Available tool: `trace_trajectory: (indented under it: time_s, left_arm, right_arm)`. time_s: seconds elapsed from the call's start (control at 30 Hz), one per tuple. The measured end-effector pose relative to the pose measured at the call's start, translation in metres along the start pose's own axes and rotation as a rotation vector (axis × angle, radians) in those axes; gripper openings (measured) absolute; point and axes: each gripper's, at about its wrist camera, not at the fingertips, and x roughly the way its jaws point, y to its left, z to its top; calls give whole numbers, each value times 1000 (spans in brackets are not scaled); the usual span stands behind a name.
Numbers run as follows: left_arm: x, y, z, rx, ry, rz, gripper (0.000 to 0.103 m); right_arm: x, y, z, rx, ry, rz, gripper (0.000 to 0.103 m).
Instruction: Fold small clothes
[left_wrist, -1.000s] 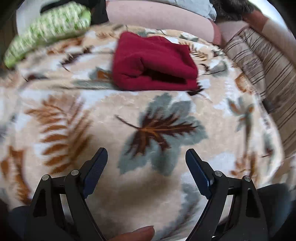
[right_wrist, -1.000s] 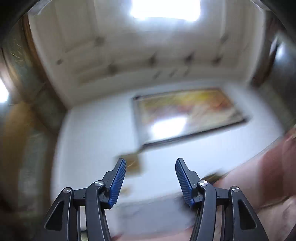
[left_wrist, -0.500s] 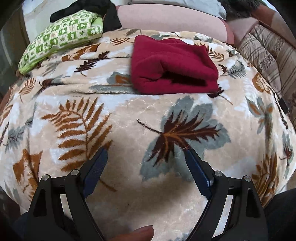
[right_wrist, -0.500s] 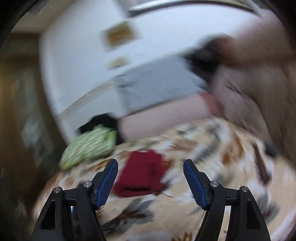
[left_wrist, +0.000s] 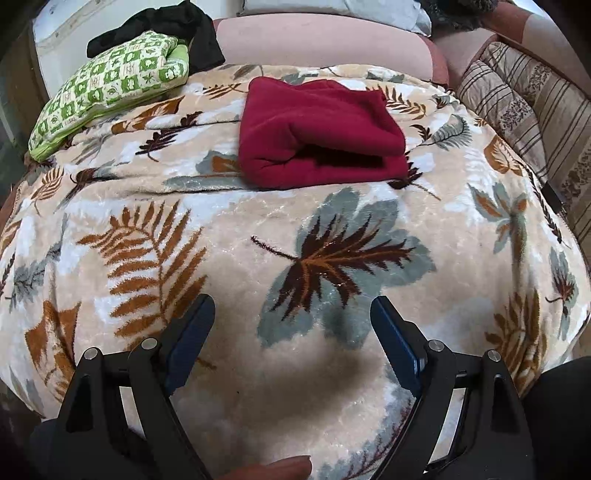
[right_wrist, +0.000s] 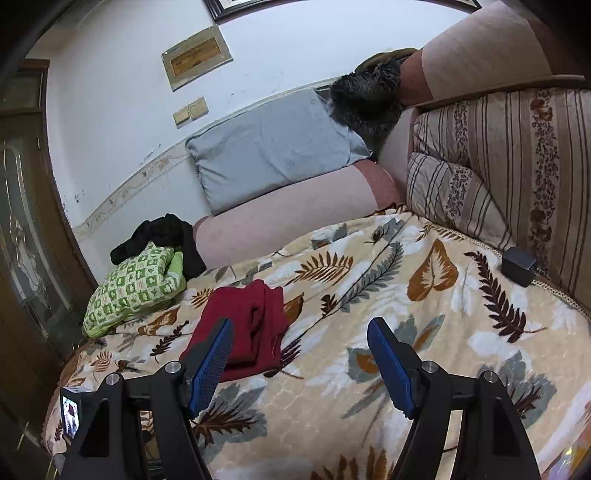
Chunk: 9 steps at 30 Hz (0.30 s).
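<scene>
Blanket (left_wrist: 229, 236) with the leaf print takes up most of both views, and the red garment (left_wrist: 317, 133) sits on it in the upper middle of the left wrist frame, already doubled over into a chunky bundle. In the right wrist view it's lower left, partly behind a finger of the tool.

What changed: a second ago the right tool (right_wrist: 300, 363) was aimed up at the ceiling and wall, now it has swung down to face the bed, and its jaws have just been opening with nothing between them. The left tool (left_wrist: 291, 332) hangs low in its frame, jaws spread wide and empty, well short of the garment; it's barely shifted.

Neither one touches the cloth. My read is this piece is done and let go, so next up is probably another item, maybe the green checked thing (left_wrist: 110, 88) or the black cloth (left_wrist: 166, 26) at upper left.
</scene>
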Motion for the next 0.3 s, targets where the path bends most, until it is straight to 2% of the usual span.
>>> trace_trajectory:
  time_s: [0.3]
  left_arm:
    - [-22,3,-1,-31,-35,-28,86]
  right_arm:
    - [1,7,-3,-28,0,-8,72]
